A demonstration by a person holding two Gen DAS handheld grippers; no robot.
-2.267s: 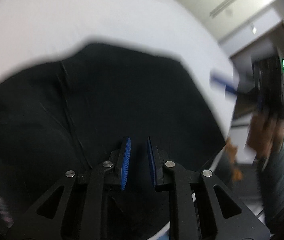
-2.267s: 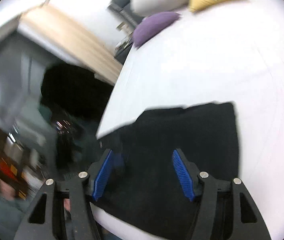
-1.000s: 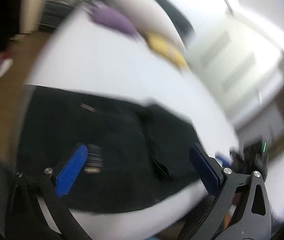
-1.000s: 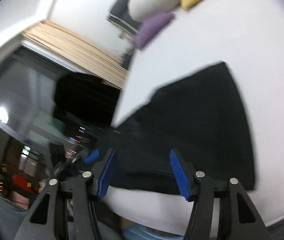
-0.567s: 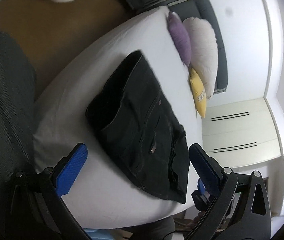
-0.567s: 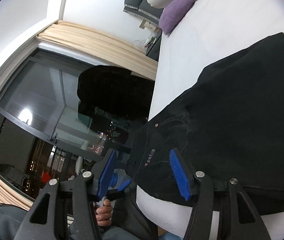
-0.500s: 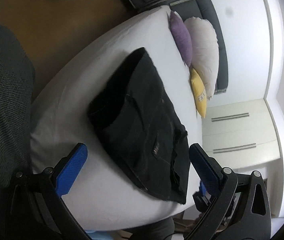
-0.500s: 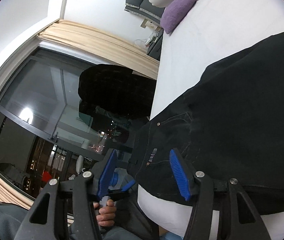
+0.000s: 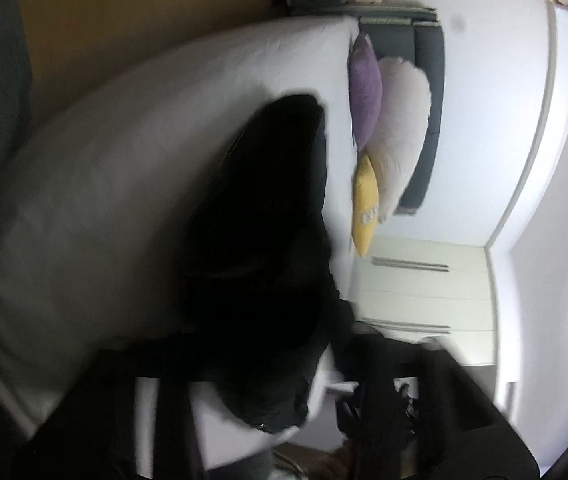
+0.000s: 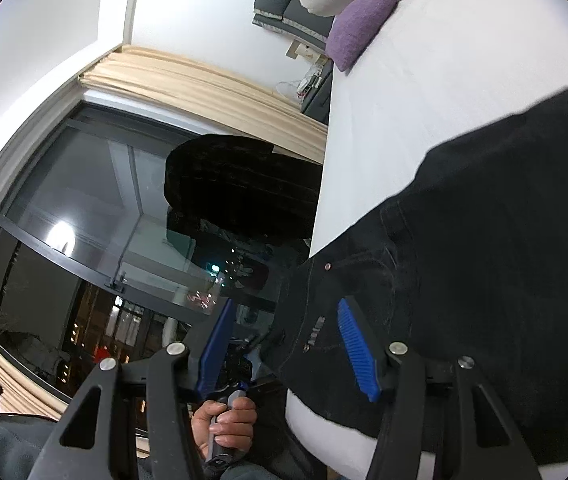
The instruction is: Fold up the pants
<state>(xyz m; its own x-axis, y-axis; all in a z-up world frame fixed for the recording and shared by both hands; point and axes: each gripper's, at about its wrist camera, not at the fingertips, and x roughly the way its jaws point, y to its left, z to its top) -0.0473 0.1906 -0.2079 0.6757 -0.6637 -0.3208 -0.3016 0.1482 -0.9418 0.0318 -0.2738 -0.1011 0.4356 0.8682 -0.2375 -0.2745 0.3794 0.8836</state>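
Black pants (image 9: 260, 248) lie folded on the white bed (image 9: 96, 184).
Left view, blurred: three pillows; left gripper's jaws cannot be told. Right view: two whole pillows, a hand (image 10: 224, 420), and the right gripper (image 10: 284, 348) gaping wide over the pants' waist.

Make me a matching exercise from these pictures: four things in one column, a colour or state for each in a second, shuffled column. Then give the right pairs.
Things:
1. pants
2. small cushion nearest the wardrobe
3. right claw
4. cushion nearest the bedside stand

Colour or state:
A. purple
B. open, holding nothing
C. black, lying folded on the white bed
D. yellow

Pairs: 1-C, 2-D, 3-B, 4-A
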